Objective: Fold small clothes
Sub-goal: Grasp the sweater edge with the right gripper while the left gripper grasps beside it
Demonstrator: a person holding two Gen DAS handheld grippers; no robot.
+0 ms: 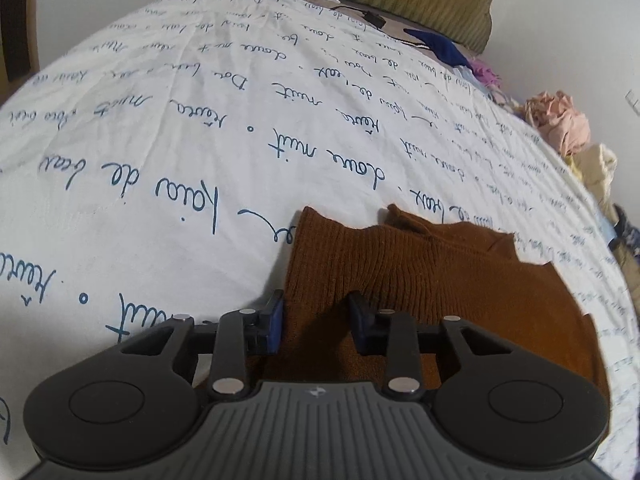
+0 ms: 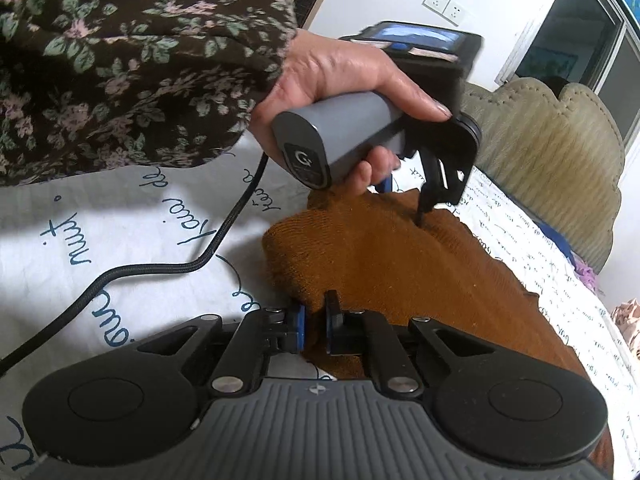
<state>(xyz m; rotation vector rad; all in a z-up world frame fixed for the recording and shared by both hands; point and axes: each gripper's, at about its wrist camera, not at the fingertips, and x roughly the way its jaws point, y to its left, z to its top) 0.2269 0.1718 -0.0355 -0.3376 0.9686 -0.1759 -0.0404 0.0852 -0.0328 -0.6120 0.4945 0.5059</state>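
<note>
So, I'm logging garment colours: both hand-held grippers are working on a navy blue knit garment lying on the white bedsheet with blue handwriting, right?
Not navy: the knit garment is rust brown, as both wrist views show. The rest holds: it lies on the white bedsheet with blue handwriting, with the right hand-held gripper and the left hand-held gripper on it.

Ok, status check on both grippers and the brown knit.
Right gripper shut on brown knit edge. Left gripper straddling knit, pads not pressing. Black cable lies beside it on the sheet, not blocking.

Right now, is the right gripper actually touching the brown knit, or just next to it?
Touching. In the right wrist view the right gripper has both blue pads closed on the near edge of the brown knit, with the fabric pinched between them and no gap showing.
</note>
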